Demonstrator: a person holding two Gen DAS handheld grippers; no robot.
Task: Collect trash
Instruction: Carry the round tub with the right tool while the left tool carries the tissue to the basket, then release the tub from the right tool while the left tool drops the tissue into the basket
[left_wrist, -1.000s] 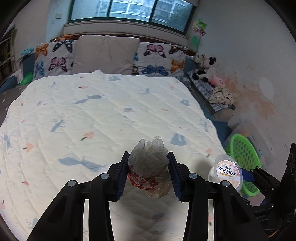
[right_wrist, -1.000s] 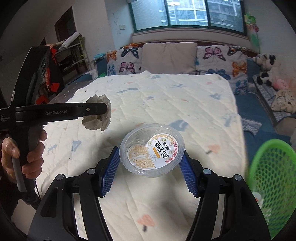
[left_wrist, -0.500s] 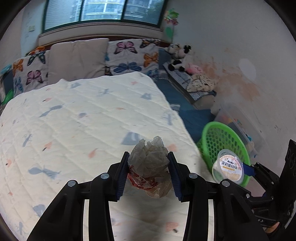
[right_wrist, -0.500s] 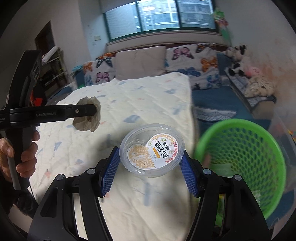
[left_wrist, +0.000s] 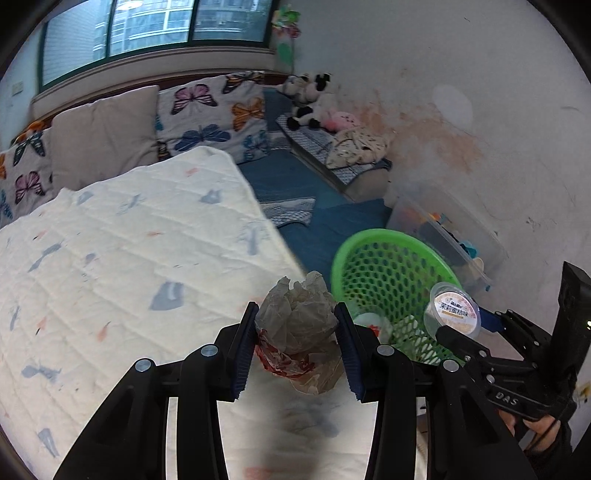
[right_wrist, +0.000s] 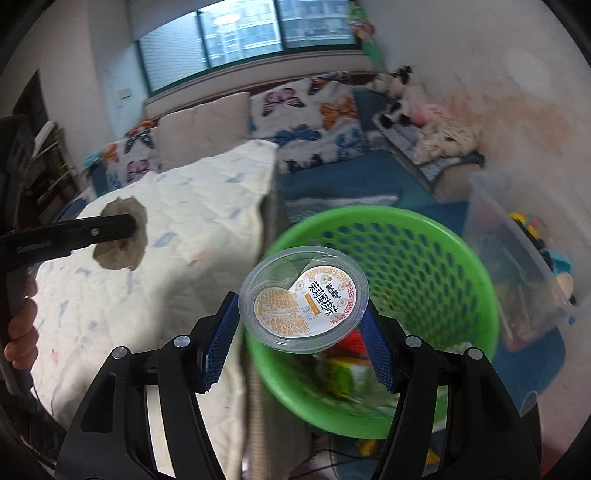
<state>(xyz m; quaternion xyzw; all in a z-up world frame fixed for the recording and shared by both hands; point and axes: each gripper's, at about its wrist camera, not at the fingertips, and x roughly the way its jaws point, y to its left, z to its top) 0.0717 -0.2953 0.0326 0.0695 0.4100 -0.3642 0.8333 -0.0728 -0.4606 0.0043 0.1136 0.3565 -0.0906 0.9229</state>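
While above the green basket, right tool clamped on plastic tub, left tool pinching crumpled wrapper.

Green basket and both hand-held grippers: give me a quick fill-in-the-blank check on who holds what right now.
1. The left hand-held gripper is shut on a crumpled ____.
2. The right hand-held gripper holds a clear plastic ____ with a printed label.
3. The basket beside the bed is coloured ____.
4. In the right wrist view the tub is over the ____.

Missing words: wrapper; tub; green; basket
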